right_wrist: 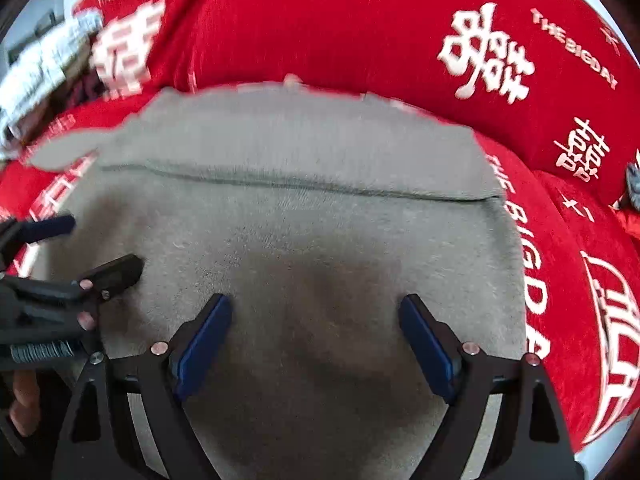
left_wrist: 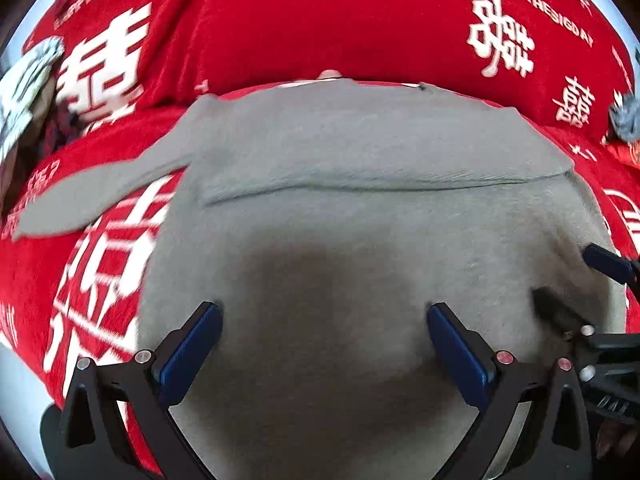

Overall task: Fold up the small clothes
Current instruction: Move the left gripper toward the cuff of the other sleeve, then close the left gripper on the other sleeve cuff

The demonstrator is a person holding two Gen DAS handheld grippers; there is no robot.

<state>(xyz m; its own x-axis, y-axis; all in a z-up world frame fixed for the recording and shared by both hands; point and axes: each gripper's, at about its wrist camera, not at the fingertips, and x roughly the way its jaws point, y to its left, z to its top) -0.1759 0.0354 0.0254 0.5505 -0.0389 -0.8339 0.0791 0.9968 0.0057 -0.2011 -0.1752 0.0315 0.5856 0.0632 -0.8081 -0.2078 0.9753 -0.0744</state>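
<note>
Clearly soft and light, the grey garment (left_wrist: 360,208) lies spread on the red cover (left_wrist: 320,20), with one layer already turned down so that a fold line runs straight across it. From the left wrist, the left gripper (left_wrist: 325,312) hangs over the garment's near part, jaws wide apart with only cloth beneath, nothing pinched. One sleeve (left_wrist: 92,192) trails out toward the cover's left edge.

From the right wrist, the right gripper (right_wrist: 316,304) sits likewise over the near part, jaws well apart and gripping nothing. The knit looks limp and a little fuzzy; it should drape, sag and crease easily rather than slip. The best hold is probably a pinch at the hem corners or along the trailing sleeve.
</note>
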